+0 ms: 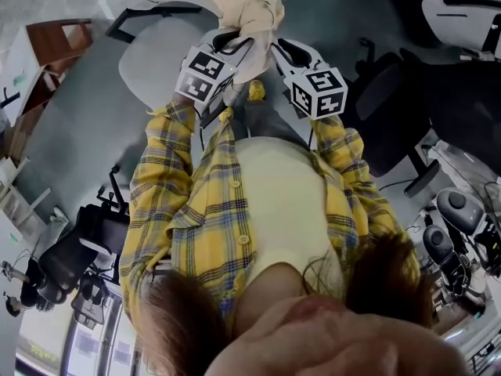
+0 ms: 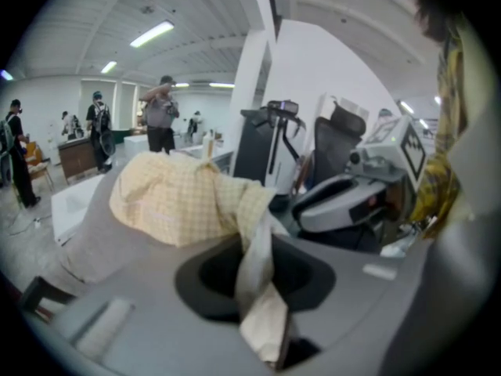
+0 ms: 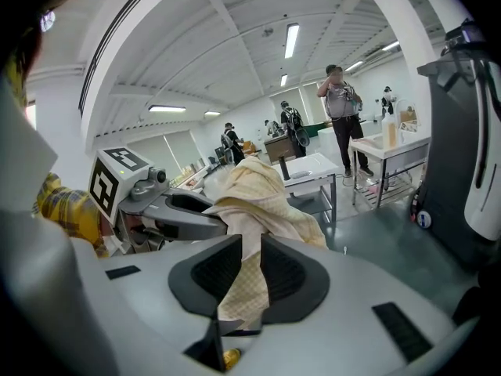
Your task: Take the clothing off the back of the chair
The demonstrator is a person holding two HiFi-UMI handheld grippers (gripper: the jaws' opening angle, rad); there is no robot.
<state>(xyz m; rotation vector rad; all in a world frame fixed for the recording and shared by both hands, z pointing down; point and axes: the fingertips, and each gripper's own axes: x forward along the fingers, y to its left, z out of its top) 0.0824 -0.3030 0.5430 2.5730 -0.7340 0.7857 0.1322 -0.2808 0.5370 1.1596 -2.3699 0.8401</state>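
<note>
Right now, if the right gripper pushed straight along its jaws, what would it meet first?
The yellow checked garment: the right gripper clamps it, and its bunched bulk lies directly ahead. Beyond that I can't tell.

One checked garment (image 1: 241,8), one left gripper (image 1: 232,39), one right gripper (image 1: 275,49), one person (image 1: 274,210).

Left gripper (image 1: 233,44) beside right gripper (image 1: 280,51), both with jaws clamped.
</note>
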